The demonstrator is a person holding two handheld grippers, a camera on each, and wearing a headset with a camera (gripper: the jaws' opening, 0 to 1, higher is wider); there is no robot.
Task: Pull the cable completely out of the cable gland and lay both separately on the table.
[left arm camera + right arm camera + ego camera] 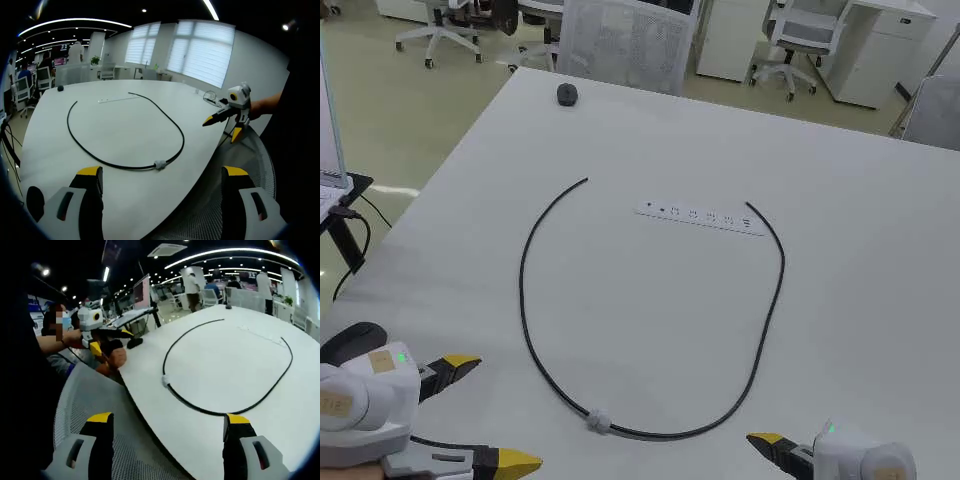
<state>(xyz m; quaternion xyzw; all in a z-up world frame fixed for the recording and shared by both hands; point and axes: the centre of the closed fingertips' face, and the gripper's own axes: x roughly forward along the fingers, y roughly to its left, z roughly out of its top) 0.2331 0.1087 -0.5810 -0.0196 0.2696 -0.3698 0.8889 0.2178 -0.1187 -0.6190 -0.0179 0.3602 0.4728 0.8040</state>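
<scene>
Cable (523,290) with gland (597,421) on table (650,300) between left gripper (500,412) and right gripper (168,418), fingers (90,175) of both wide apart

cable (525,300) on table (860,330), gland (598,422) mid-cable

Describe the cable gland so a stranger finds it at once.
On the white table lies a black cable bent into a wide U. At its near bend sits the cable gland, a small grey collar, the only pale lump on it.
</scene>
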